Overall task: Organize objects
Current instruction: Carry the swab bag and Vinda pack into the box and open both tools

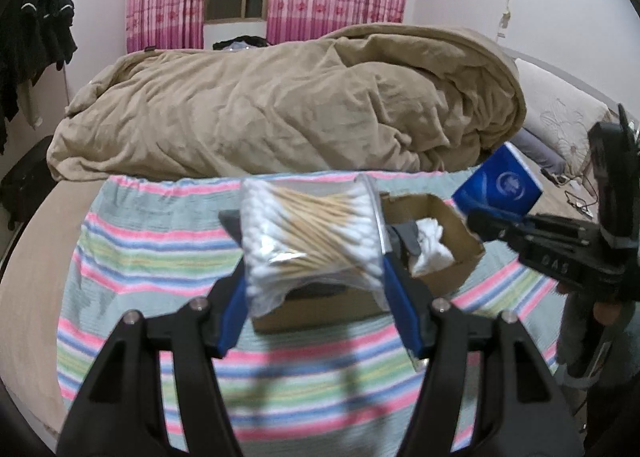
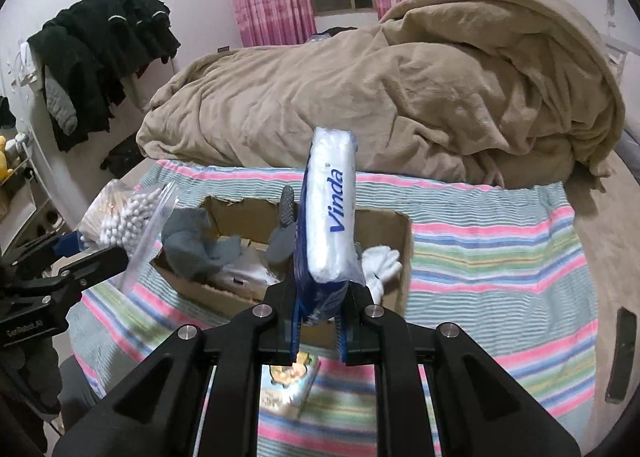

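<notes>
My left claw (image 1: pixel 316 257) clamps cotton swab bag (image 1: pixel 312 233), right claw (image 2: pixel 320 321) clamps Vinda tissue pack (image 2: pixel 332 217), both above cardboard box (image 2: pixel 396 253) mid-bed. Socks already inside; these two, small booklet (image 2: pixel 288 381) near bed's front edge left.

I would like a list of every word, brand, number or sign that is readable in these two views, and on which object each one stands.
"Vinda": blue letters on the white side of the tissue pack held by the right gripper.
"GenRobot.AI", small and faint: on the body of the left gripper, in the right wrist view.
Round white emblem on the pack's blue face: too blurred to read.
Raised letters on the right gripper: not legible.
Print on the small packet lying on the striped cloth: too blurred.
</notes>
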`<state>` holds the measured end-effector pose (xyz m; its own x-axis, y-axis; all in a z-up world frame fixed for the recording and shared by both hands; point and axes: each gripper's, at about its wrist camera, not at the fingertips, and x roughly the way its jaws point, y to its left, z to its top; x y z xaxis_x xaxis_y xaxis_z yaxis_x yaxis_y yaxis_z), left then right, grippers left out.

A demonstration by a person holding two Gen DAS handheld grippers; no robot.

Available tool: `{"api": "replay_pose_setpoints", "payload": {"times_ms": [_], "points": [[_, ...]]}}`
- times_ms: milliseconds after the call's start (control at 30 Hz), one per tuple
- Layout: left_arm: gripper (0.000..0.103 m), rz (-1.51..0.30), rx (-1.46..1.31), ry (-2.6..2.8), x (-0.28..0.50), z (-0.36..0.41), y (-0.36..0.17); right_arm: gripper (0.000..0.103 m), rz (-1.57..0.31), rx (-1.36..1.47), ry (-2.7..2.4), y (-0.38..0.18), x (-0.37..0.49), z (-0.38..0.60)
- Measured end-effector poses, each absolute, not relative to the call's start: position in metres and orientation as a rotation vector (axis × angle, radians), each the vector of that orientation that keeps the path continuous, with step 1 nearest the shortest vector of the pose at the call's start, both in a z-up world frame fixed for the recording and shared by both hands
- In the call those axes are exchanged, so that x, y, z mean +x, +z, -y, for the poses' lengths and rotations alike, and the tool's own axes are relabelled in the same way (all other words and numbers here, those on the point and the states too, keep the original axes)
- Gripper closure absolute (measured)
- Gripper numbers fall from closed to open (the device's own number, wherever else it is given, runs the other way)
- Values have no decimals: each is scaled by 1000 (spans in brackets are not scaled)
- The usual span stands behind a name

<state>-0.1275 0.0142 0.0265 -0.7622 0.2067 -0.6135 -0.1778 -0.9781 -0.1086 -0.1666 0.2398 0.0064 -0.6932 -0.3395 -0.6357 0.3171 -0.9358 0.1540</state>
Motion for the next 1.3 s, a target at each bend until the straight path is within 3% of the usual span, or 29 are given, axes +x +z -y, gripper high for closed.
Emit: {"api": "replay_pose_setpoints", "payload": {"times_ms": [700, 733, 800, 867, 1300], "points": [[39, 66, -1167, 2631, -228, -33, -42, 87, 168, 1130, -2432, -51, -234, -207], [39, 67, -1171, 2629, -227, -34, -42, 84, 164, 1133, -2433, -52, -234, -207], [39, 79, -1170, 2635, -225, -33, -39, 56, 167, 1123, -2442, -52, -233, -209], [38, 89, -1160, 2646, -221, -31, -33, 49, 180, 1108, -2464, -50, -231, -213], [33, 88, -1035, 2726, -165, -21, 22, 48, 161, 1016, -2554, -13, -191, -231]]}}
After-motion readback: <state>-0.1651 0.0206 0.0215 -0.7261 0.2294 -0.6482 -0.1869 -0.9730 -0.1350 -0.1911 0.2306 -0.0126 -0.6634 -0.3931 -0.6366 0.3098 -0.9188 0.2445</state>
